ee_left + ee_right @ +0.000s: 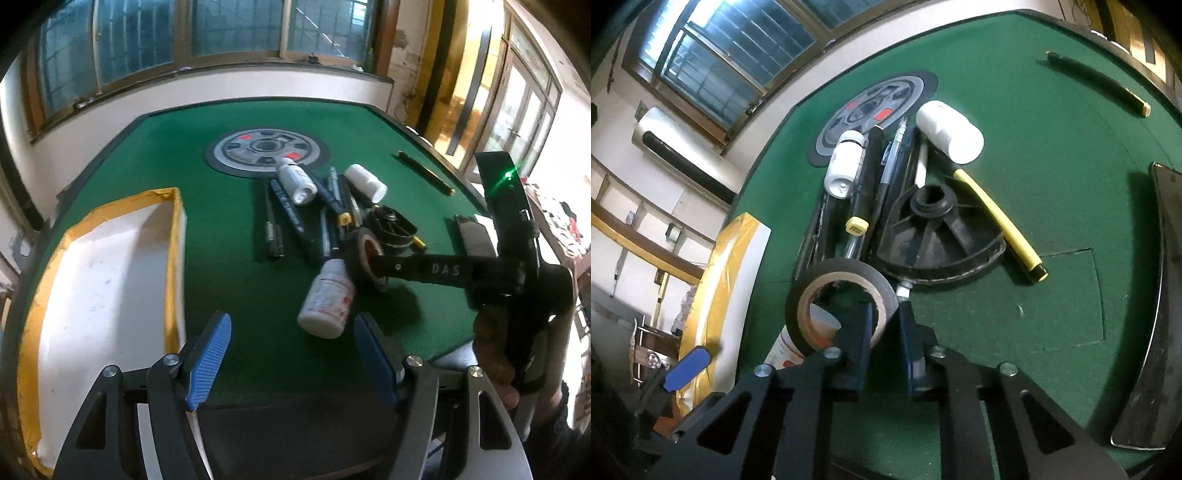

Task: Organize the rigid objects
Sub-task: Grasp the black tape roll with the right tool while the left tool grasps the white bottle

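On the green felt table (229, 236), the right gripper (886, 317) has its blue-padded jaws clenched on the wall of a black roll of tape with a brown cardboard core (842, 299), one jaw inside the core and the other outside, the roll tilted up on its edge. Seen from the left wrist camera, that tape roll (364, 254) sits at about two o'clock from the left gripper (295, 354), whose blue pads stand wide apart with nothing between them. A white plastic pill bottle with a red-printed label (327, 299) lies on its side just beside the tape, at one o'clock from the left gripper. Beyond the tape, at twelve o'clock, a black ribbed plastic half-disc (938, 236) rests against a heap of dark pens (871, 177), two more white bottles (949, 133) and a yellow marker (1001, 225). A white foam tray edged with yellow tape (110, 266) sits at ten o'clock from the left gripper, well apart from the heap.
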Motion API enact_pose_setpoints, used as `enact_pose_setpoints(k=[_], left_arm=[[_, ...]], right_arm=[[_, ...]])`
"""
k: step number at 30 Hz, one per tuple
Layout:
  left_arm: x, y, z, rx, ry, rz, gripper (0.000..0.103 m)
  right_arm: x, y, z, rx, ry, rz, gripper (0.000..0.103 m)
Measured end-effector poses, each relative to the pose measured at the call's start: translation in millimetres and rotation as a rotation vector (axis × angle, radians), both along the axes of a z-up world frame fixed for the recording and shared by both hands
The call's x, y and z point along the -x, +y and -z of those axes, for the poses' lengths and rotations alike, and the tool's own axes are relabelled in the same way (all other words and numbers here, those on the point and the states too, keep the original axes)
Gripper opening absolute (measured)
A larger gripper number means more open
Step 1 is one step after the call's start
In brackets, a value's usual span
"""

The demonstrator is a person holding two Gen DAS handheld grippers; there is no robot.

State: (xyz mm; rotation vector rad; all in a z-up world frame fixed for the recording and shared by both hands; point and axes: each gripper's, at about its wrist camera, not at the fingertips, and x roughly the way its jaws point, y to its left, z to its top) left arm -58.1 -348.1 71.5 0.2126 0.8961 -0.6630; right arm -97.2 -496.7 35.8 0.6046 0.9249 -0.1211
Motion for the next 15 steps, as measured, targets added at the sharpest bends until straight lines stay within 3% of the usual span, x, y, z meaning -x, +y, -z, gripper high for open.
enact_pose_setpoints(k=[8,12,13,15], left_arm=[[-1,-31,7,-0.061,0.000,0.100,0.073],[-2,-52,12,-0.121,-0.050,0.120,0.073],[-3,-56,15,-0.138,-0.057,0.123,0.071],[-8,-63,22,-0.173,-0.059,0.121,0.057]], right_arm=[[16,-4,-11,0.064,-0.017,0.003,0.012],[22,-4,-15,0.155,-0.003,0.023,0.012],[22,-4,-15,0.157,-0.001,0.021,0.012],[24,-6,-13,0.146,0.001,0.022,0.012]])
